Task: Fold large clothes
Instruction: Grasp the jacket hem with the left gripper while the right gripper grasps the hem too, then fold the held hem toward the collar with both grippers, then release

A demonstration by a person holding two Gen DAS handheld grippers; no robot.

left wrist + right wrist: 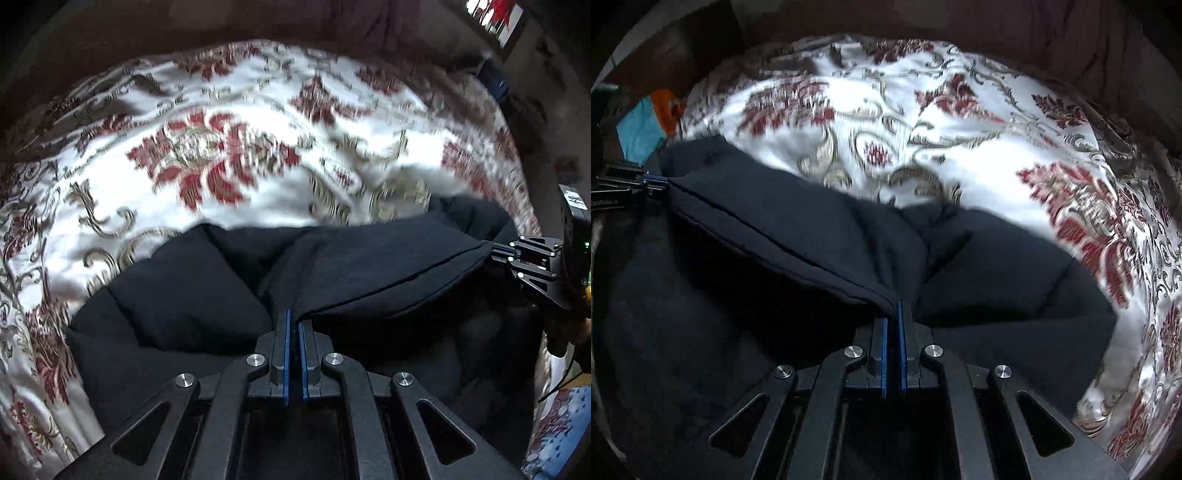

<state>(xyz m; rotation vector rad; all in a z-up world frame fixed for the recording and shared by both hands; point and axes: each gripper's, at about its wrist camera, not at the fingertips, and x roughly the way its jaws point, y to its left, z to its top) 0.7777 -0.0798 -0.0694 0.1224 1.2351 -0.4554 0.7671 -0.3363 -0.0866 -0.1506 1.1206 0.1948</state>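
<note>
A large dark navy garment point(192, 295) lies bunched on a white bedspread with red and gold flowers point(207, 155). My left gripper point(294, 317) is shut on a hemmed edge of the garment and holds it raised. My right gripper point(894, 310) is shut on the same hemmed edge point(768, 229) at its other end. The edge is stretched between the two grippers. The right gripper also shows at the right of the left wrist view point(495, 249), and the left gripper at the left of the right wrist view point(661, 182). The rest of the garment point(997, 280) sags below in folds.
The flowered bedspread point(960, 122) covers the bed beyond the garment. A dark brown headboard or wall point(258, 22) runs behind it. A teal and orange object point(646, 122) lies at the bed's left edge in the right wrist view.
</note>
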